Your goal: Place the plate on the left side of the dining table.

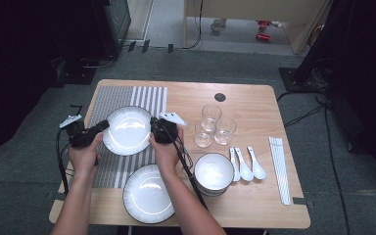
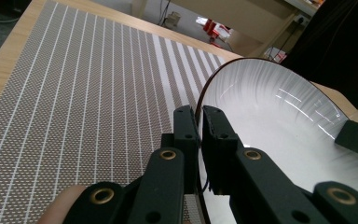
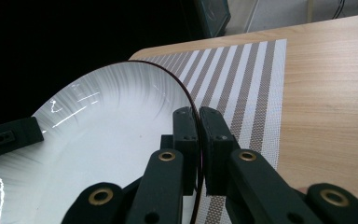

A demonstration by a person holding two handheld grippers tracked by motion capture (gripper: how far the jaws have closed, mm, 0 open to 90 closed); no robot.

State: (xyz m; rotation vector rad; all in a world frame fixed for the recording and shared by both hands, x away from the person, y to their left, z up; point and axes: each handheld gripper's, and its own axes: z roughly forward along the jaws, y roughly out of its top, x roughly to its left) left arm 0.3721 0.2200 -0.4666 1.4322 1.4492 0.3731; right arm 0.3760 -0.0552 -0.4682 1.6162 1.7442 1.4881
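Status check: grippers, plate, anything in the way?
Left gripper and right gripper both shut on the plate, opposite rims. Plate over the striped placemat. Second plate nearer the person; glasses off right.

White dark-rimmed plate [image 1: 127, 129], brown-and-white striped placemat [image 1: 149, 98]

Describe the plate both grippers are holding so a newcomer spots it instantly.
On the striped grey placemat at the table's left, the round white dark-rimmed plate sits farther from the person. Unlike the matching plate nearer them, its rim is clamped by the left gripper and right gripper.
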